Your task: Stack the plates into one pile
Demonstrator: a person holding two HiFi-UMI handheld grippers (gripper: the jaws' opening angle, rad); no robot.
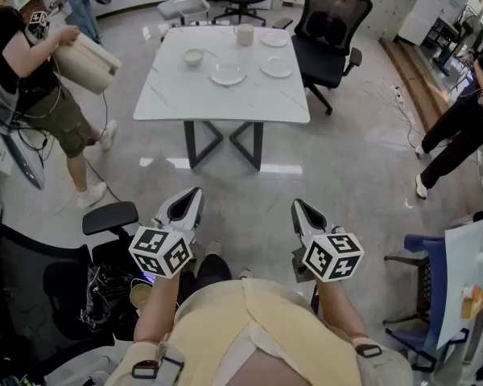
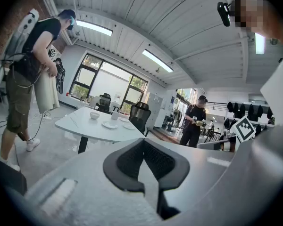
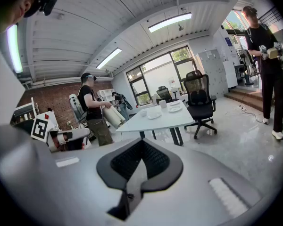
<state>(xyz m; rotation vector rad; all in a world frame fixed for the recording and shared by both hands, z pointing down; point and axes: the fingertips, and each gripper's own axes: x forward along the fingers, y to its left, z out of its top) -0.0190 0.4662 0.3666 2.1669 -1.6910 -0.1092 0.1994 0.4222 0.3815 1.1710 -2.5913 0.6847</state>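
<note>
- Left gripper (image 1: 193,198) and right gripper (image 1: 300,210) are held side by side just ahead of the body, noses tipped a little toward the floor. I read this as a carrying pose, since nothing is within reach.
- Both claws are clenched, pads meeting, with nothing between them.
- Three plates lie singly on the far half of the table (image 1: 185,95): near plate (image 1: 228,76), right plate (image 1: 276,67), far plate (image 1: 274,39). All are well apart from both grippers.
- None rests on another, so by my reading the stacking is not begun.
- Bowl (image 1: 194,56) sits left of the near plate and mug (image 1: 244,34) by the far edge. Their contents are too small to tell.
- The near plate seems to carry something pale at its middle, but I cannot tell what.
- Chair (image 1: 330,22) stands at the table's far right corner. The near side looks the likelier way in.
- Person (image 1: 24,71) at the left hugs a beige bin (image 1: 88,63), beside the table but not touching it.
</note>
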